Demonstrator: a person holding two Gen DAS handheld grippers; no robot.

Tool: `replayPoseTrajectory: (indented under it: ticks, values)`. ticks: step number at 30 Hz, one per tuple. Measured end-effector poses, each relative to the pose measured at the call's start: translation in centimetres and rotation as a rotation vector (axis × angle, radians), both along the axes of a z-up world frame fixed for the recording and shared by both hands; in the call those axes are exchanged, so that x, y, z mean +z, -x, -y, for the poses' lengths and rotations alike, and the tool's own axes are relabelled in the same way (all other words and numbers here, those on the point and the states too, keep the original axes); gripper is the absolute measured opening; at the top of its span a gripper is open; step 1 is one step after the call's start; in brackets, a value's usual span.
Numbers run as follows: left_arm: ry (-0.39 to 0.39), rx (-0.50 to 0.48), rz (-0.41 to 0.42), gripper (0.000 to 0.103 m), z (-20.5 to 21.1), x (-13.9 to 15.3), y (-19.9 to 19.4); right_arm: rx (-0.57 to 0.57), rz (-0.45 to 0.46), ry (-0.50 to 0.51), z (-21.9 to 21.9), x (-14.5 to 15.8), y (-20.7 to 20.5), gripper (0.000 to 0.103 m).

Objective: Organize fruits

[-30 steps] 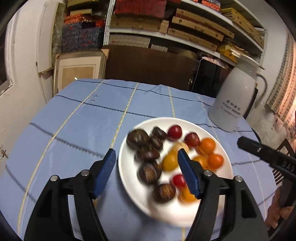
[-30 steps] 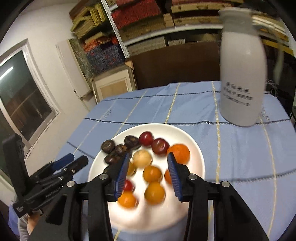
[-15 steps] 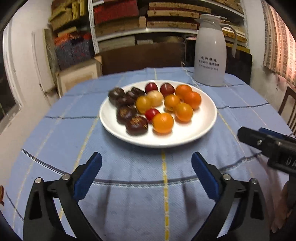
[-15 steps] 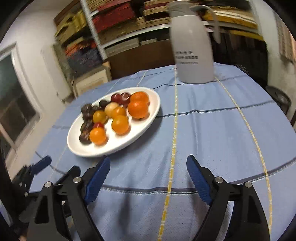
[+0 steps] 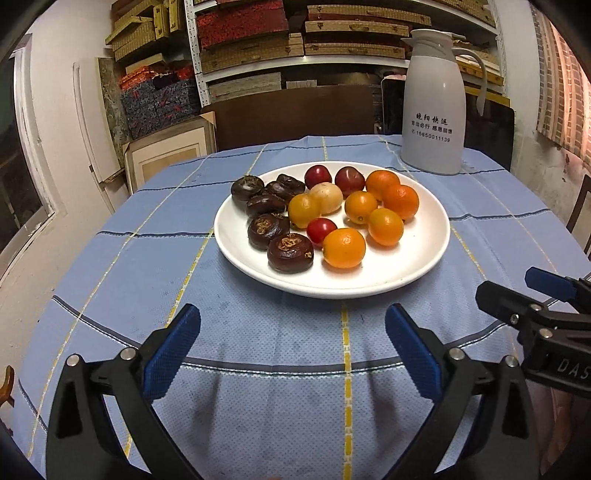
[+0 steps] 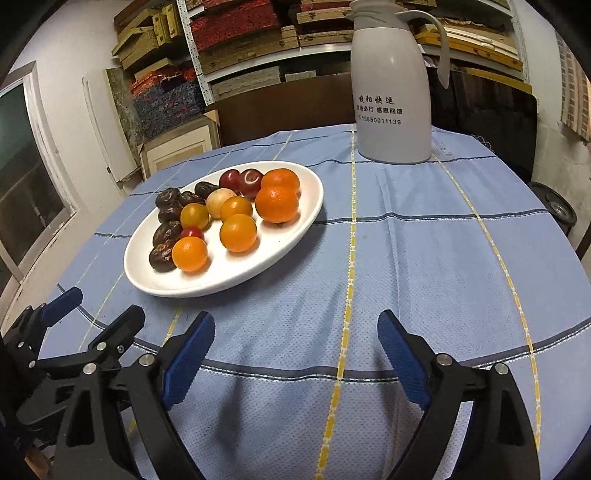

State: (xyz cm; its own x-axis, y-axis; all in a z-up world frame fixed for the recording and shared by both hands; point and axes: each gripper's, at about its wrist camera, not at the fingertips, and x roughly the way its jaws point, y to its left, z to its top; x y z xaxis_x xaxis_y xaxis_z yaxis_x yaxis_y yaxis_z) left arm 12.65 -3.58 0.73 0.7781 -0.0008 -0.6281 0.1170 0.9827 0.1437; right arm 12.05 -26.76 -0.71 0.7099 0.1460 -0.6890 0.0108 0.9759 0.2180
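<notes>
Now, left gripper (image 5: 291, 332): fingers spread wide with nothing between them, low over the bare blue tablecloth (image 5: 110, 258) short of the plate; a second ago they were narrower and hung right over the fruit.
Right gripper (image 6: 295, 339): fingers also wide apart and empty, over the cloth to the right of the plate; a second ago they straddled the orange fruit from above.
Half a second ago: both grippers were already pulled back and spread, and the views are nearly the same now, only steadier and sharper.
Plate (image 5: 424, 236): white, on the cloth ahead of both grippers, well clear of the fingertips.
Dark chestnuts (image 5: 290, 253): five, grouped on the plate's left side, touching one another.
Orange fruit (image 5: 343, 247): several round ones on the plate's middle and right, with one pale fruit (image 5: 327, 198) among them.
Red fruit (image 5: 320, 229): one small one between a chestnut and an orange; two darker red ones (image 5: 349, 180) at the far rim.
Fruit layout: same as in the earlier pictures.
White jug (image 5: 432, 103): upright beyond the plate, far right of the table.
Shelves (image 5: 295, 33): stacked boxes behind.
</notes>
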Motion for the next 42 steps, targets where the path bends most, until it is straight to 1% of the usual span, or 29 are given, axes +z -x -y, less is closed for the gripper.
replayPoseTrajectory:
  ticks: [6, 12, 15, 24, 42]
  values:
    - [0.004, 0.001, -0.007, 0.098, -0.06, 0.09, 0.01, 0.002, -0.002, 0.004, -0.12, -0.01, 0.03, 0.091]
    - [0.056, -0.015, -0.060, 0.098, -0.48, -0.03, -0.59, 0.002, -0.003, 0.001, -0.21, -0.04, 0.05, 0.091]
    - [0.078, -0.019, -0.072, 0.098, -0.68, -0.17, -0.69, 0.004, -0.007, 0.001, -0.26, -0.08, 0.00, 0.091]
    - [0.050, -0.009, -0.058, 0.098, -0.43, -0.10, -0.58, 0.004, -0.019, 0.002, -0.29, -0.27, -0.07, 0.091]
    - [0.039, -0.004, -0.027, 0.098, -0.52, 0.36, -0.24, 0.003, -0.025, 0.001, -0.33, -0.51, -0.15, 0.091]
